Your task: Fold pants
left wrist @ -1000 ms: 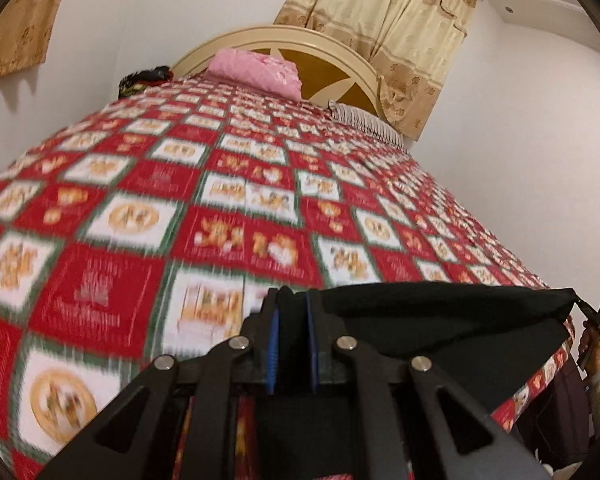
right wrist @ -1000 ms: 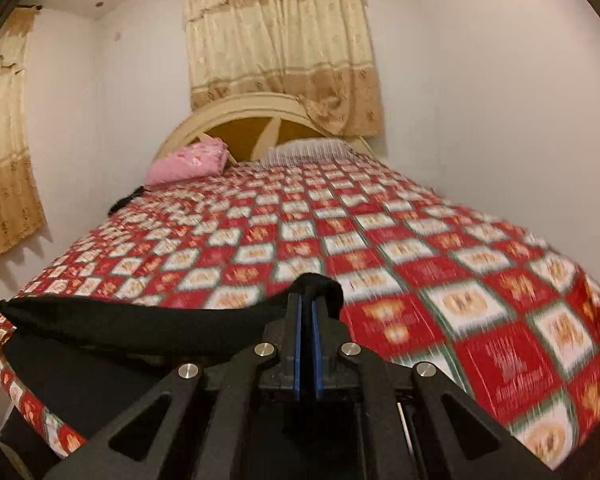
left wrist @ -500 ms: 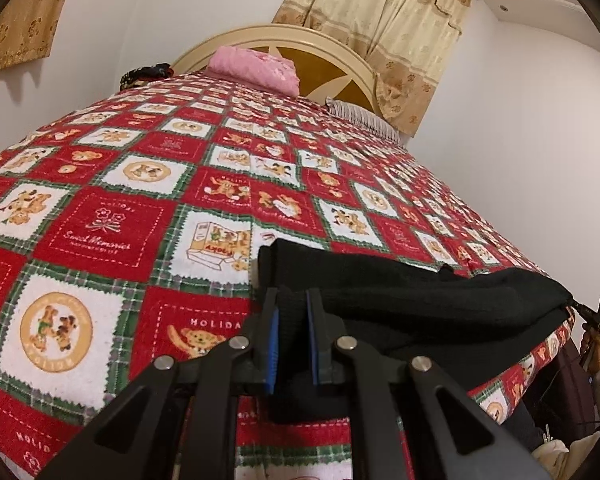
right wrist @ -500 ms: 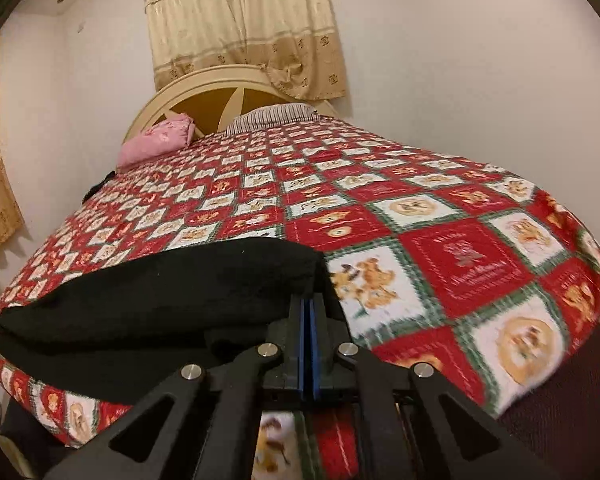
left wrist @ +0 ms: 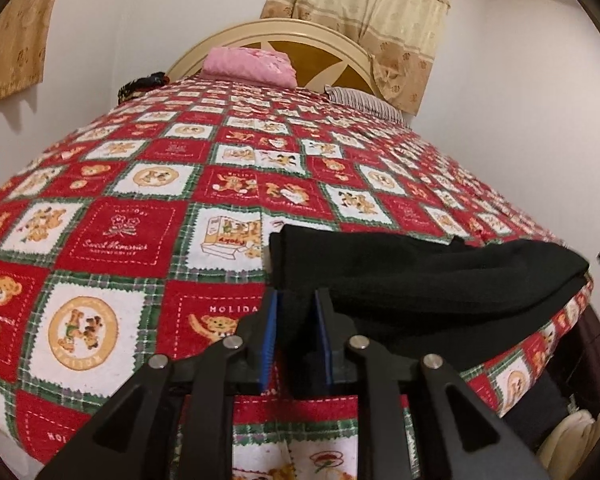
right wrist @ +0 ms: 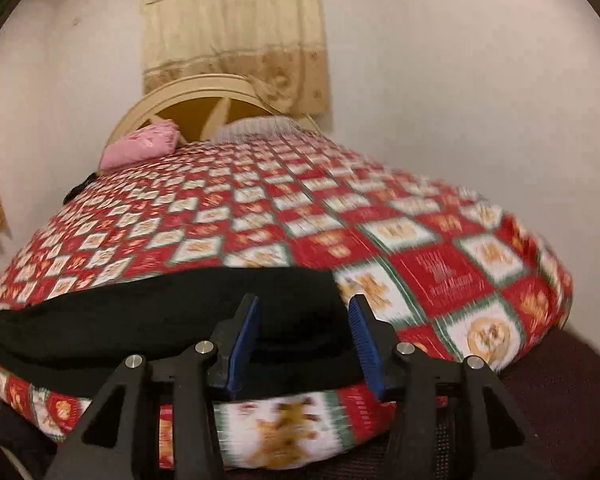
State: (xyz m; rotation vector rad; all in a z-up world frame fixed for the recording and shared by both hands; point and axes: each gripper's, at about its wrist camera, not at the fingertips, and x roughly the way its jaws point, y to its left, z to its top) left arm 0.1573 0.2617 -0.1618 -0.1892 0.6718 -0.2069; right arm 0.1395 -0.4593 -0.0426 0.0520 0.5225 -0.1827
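Observation:
Black pants lie folded along the near edge of a bed with a red, white and green patchwork cover. My left gripper is open with a narrow gap, its blue pads on either side of the pants' left corner, not clamped. In the right wrist view the pants spread to the left. My right gripper is open wide, just behind the pants' right end, holding nothing.
A pink pillow and a striped pillow lie by the cream headboard. A dark bundle sits at the bed's far left corner. Walls stand close on both sides. Curtains hang behind.
Both grippers lowered the pants onto the bed edge, then opened and let go. The right gripper has opened wider and drawn back; the left has opened slightly.

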